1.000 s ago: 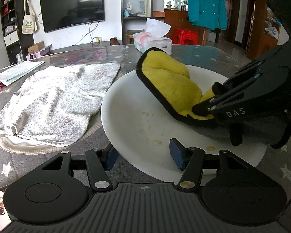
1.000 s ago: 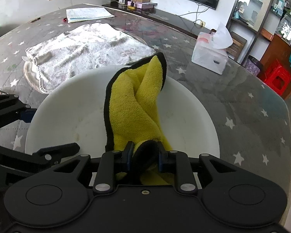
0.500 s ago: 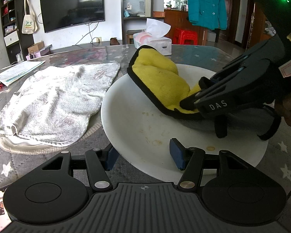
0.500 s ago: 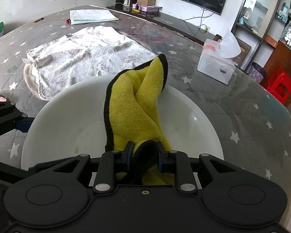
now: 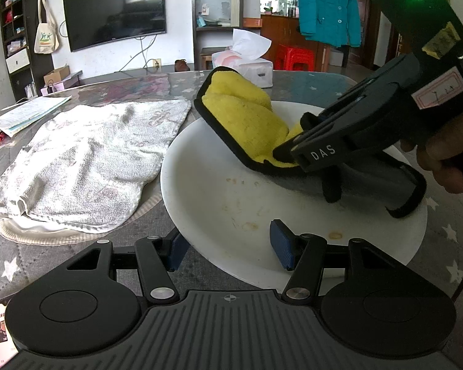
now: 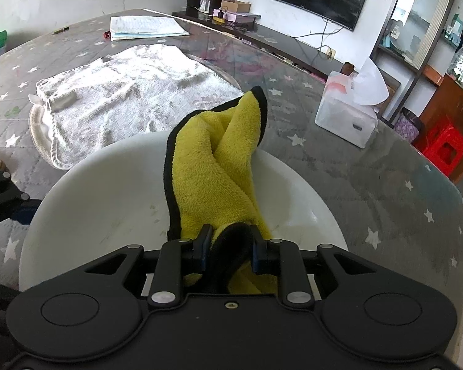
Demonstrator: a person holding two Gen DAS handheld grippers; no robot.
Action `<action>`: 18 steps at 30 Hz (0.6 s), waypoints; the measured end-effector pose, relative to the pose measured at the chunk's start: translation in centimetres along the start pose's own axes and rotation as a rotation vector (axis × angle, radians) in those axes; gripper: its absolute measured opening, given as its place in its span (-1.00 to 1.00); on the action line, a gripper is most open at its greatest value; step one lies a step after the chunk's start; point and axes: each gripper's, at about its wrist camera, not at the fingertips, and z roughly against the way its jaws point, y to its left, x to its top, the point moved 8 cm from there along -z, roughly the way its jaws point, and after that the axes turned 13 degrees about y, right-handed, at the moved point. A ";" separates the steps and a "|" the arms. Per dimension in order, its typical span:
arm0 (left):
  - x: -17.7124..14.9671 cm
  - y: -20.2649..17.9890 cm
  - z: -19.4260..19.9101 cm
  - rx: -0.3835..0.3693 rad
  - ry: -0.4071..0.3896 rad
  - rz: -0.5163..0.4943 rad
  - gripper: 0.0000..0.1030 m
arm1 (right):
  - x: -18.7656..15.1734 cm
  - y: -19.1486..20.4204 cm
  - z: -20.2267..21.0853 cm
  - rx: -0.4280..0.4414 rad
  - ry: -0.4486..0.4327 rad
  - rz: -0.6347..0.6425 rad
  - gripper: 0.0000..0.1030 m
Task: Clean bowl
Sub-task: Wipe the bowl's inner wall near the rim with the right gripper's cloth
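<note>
On the counter [image 6: 385, 191]: a big white bowl [image 5: 219, 191] sits near the front, just beside a gray towel [image 5: 86, 157].
Bowl: it has small brown spots [image 5: 247, 225] on the inside, so it does not look clean yet.
Left gripper [image 5: 228, 246]: its jaws are wide open around the near rim of the bowl, one blue pad outside and one inside. They do not pinch the rim. I think this gripper is there to keep the bowl from sliding.
Right gripper [image 6: 228, 246]: its jaws are closed tight on a bunched end of the yellow cloth [image 6: 213, 169]. A tight hold helps it push the cloth around.
Yellow cloth: it is lifted a bit and sticks out over the far rim. Its gray back side hangs down into the bowl.
Spots: they are close to the left gripper, so the cloth must come that way without bumping it.
Other things: a tissue box [image 6: 345, 117] and some papers [image 6: 145, 27] are well apart from the bowl. Nothing blocks the wiping.
</note>
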 end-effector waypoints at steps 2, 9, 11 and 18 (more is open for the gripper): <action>0.0 0.0 0.0 0.000 0.000 0.000 0.15 | 0.1 -0.1 -0.1 -0.001 -0.001 -0.001 -0.52; -0.1 0.0 -0.1 0.003 0.000 0.000 0.18 | 0.3 -0.6 -0.3 -0.007 -0.004 -0.005 -0.52; -0.1 0.0 -0.1 0.003 0.000 0.000 0.18 | 0.3 -0.7 -0.4 -0.009 -0.004 -0.008 -0.52; -0.1 0.1 -0.2 0.008 0.001 0.003 0.23 | 0.1 -1.3 -0.3 -0.022 -0.001 -0.019 -0.52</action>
